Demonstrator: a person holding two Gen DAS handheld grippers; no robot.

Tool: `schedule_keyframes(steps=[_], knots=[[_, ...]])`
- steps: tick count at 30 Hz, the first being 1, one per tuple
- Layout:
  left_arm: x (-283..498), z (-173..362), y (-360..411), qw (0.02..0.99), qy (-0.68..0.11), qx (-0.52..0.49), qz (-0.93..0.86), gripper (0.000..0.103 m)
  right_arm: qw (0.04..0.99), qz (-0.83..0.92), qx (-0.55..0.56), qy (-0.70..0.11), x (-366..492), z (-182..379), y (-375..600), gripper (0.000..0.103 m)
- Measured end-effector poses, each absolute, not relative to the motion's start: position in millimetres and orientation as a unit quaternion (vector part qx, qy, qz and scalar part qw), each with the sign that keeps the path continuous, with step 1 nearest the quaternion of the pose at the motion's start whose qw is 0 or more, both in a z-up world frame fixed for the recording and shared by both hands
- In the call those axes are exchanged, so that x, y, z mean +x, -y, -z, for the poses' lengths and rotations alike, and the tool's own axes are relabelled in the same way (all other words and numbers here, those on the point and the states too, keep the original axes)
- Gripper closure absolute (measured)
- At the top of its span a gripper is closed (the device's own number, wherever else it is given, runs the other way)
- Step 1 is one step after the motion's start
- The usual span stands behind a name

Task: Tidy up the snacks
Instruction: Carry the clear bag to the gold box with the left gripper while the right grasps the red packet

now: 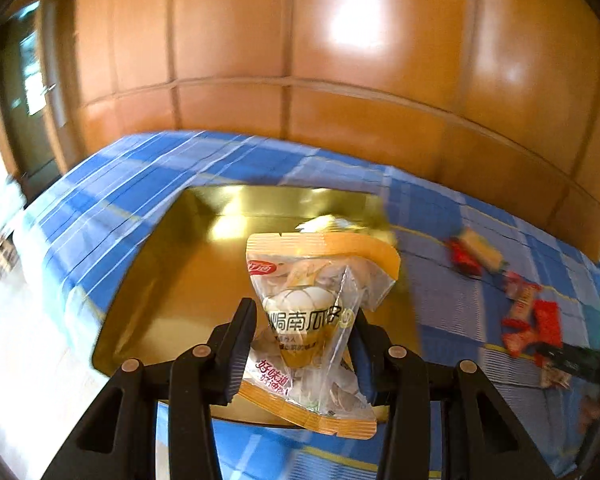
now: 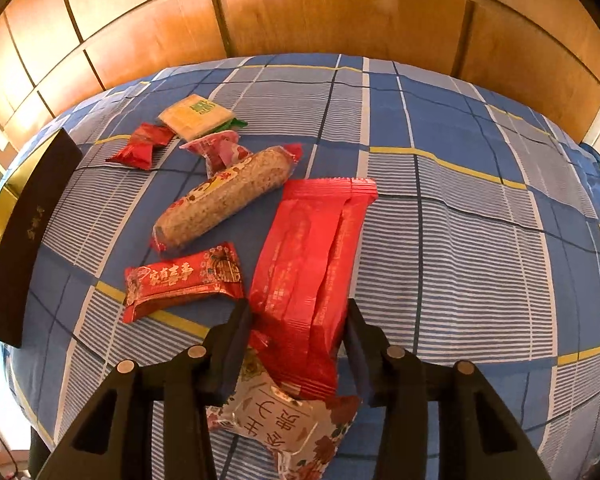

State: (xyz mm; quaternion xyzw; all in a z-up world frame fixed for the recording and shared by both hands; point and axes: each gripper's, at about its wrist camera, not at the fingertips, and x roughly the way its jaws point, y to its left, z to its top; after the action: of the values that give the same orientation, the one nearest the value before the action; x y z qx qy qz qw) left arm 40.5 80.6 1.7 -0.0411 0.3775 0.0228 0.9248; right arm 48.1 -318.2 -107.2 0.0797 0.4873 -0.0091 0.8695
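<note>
Your left tongs [image 1: 304, 344] grip the seed packet [image 1: 316, 312] above the gold tray [image 1: 172, 280], while your right tongs [image 2: 300, 344] clamp the long red wrapper [image 2: 308, 256] low over the checked cloth [image 2: 480, 240].

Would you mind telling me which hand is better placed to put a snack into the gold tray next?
Left. The left gripper already holds a seed packet over the gold tray; the right gripper is just at the red packet.

- A home bedroom: a bed under a blue checked sheet [image 2: 440, 208]
- Glossy wooden wardrobe panels [image 1: 340, 60] rise right behind the sheet
- Wrapped snacks [image 2: 224, 196] lie loose on the sheet
</note>
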Motion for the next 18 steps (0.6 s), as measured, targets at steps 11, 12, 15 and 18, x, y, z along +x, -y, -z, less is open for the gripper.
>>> schedule_keyframes(steps=[11, 12, 15, 18], knots=[[60.3, 27.5, -94.2, 0.895, -0.434, -0.097, -0.006, 0.058, 0.874, 0.004, 0.075, -0.479, 46.0, 107.5, 316.0, 0.054], [62.0, 31.0, -87.3, 0.892, -0.442, -0.097, 0.006, 0.058, 0.875, 0.004, 0.074, -0.479, 45.6, 107.4, 315.8, 0.054], [67.8, 35.2, -71.9, 0.889, -0.449, -0.088, 0.023, 0.058, 0.875, 0.002, 0.074, -0.479, 45.1, 107.5, 315.6, 0.054], [75.9, 42.0, -59.6, 0.885, -0.458, -0.077, 0.036, 0.058, 0.875, 0.001, 0.073, -0.479, 44.6, 107.5, 315.5, 0.054]])
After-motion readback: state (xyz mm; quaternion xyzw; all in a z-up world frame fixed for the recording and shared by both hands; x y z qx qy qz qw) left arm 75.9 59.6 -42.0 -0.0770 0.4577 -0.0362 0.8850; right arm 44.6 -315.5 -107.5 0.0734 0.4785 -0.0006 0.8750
